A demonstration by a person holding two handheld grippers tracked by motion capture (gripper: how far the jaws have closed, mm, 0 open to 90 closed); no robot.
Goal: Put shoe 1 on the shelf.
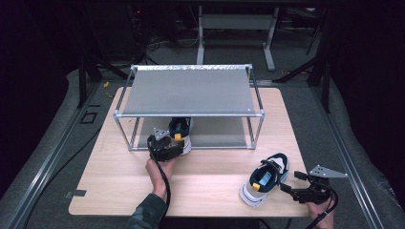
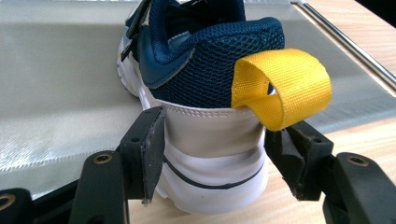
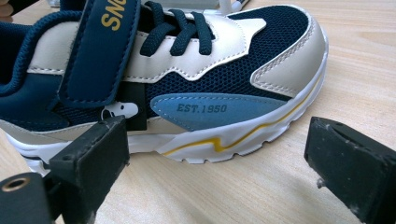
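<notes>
My left jaws grip the white heel of a navy trainer (image 2: 205,88), one pad pressed on each side of the heel counter, its yellow pull loop (image 2: 285,84) hanging over one of them. That left gripper (image 1: 168,145) holds the shoe at the front edge of the wire-framed shelf rack (image 1: 188,113), with the toe pointing in over the rack's grey lower shelf (image 2: 56,93). My right jaws stand released, spread wide with bare wood between them, just short of the second trainer (image 3: 187,79). The right gripper (image 1: 292,182) rests on the table (image 1: 210,176) well to the right of the rack and nearer me, and this trainer lies just beside it, its side with the pale blue patch turned to the jaws.
</notes>
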